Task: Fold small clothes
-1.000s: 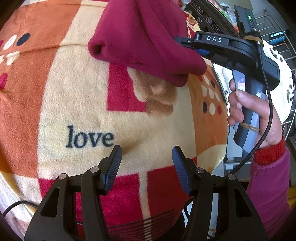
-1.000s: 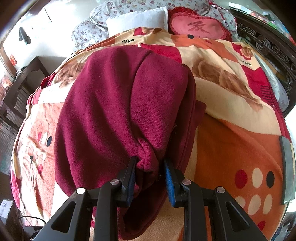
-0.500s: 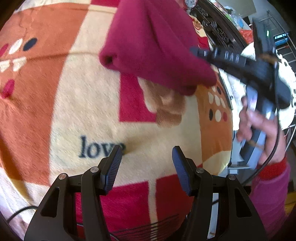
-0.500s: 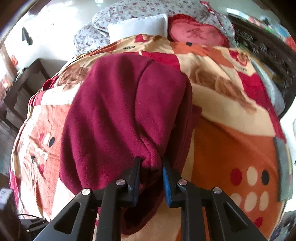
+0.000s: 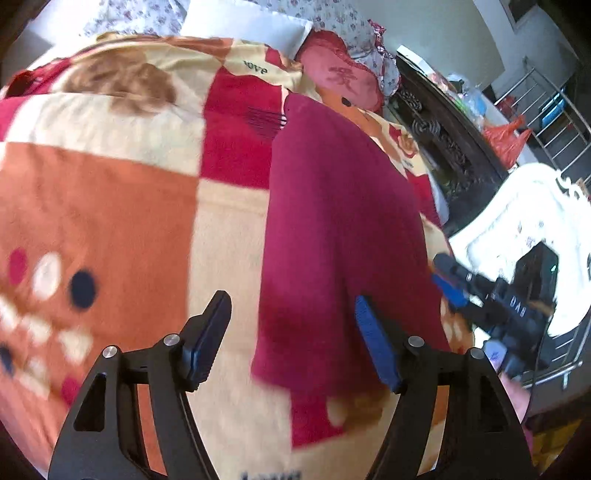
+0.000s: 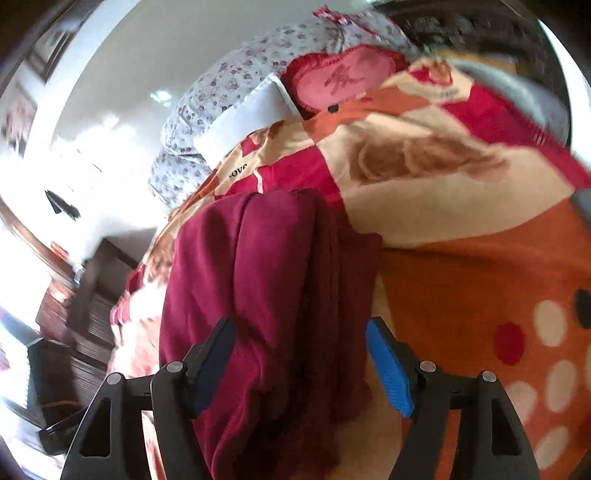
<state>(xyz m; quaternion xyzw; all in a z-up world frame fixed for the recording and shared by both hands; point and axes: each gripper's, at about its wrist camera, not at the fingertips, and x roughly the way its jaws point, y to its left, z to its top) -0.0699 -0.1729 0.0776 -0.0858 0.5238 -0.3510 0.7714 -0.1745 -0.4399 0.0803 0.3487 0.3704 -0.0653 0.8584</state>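
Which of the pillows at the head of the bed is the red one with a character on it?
The heart-shaped red cushion, bearing a darker character on its pink centre. It sits right of the plain white pillow; the floral pillow behind is grey-white with small flowers.

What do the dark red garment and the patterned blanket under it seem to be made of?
Garment: probably fleece or soft knit; matte, fuzzy, folding in thick rounded rolls. Blanket: looks like plush printed fleece; short nap, soft dull sheen, though blur hides the weave.

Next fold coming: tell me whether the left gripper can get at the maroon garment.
Probably yes. The left gripper is open, the garment lies just ahead on the blanket, nothing between.
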